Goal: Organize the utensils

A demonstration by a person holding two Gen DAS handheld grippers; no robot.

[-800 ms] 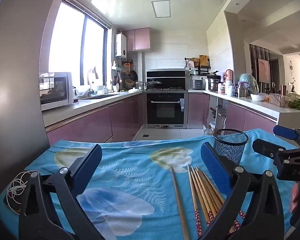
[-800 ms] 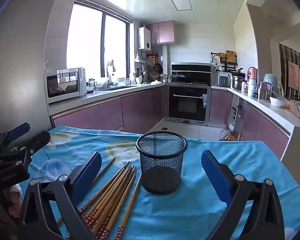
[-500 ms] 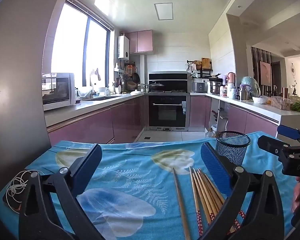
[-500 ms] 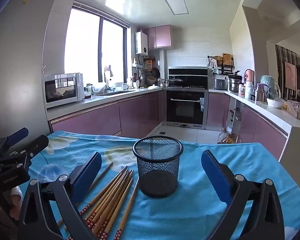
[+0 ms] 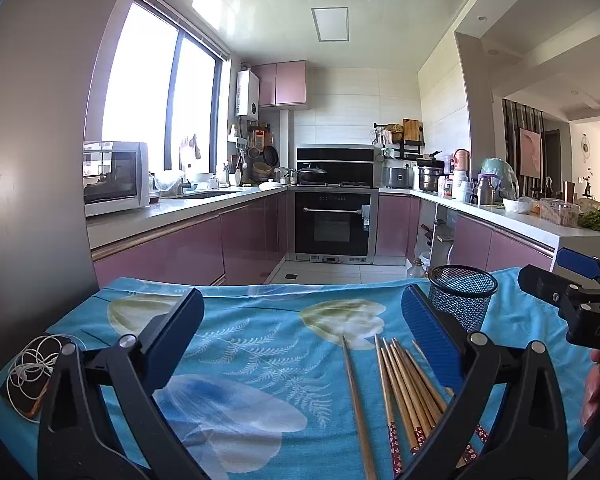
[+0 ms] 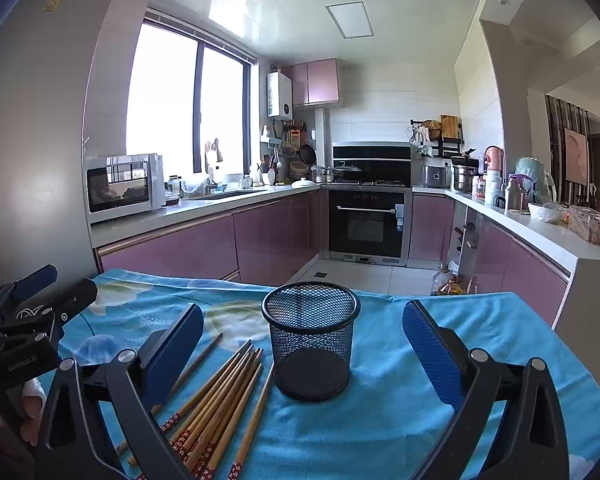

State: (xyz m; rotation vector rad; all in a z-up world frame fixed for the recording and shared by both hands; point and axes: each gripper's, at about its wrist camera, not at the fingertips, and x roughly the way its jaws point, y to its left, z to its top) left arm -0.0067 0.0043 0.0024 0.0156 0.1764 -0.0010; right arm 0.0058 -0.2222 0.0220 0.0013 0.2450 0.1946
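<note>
A bundle of long wooden chopsticks with red patterned ends (image 6: 216,404) lies flat on the worktop's blue floral cloth (image 6: 380,420), just left of the black wire-mesh cylindrical holder (image 6: 310,344), which stands upright and empty. In the right wrist view their long axes run diagonally, patterned ends toward the camera, plain tips pointing up and right toward the holder. In the left wrist view the same chopsticks (image 5: 404,392) fan slightly, tips pointing away; one lies apart on the left. The left claw (image 5: 300,332) is released, spread wide above the cloth, grasping nothing. The right claw (image 6: 302,344) is likewise spread, framing the holder without touching it.
</note>
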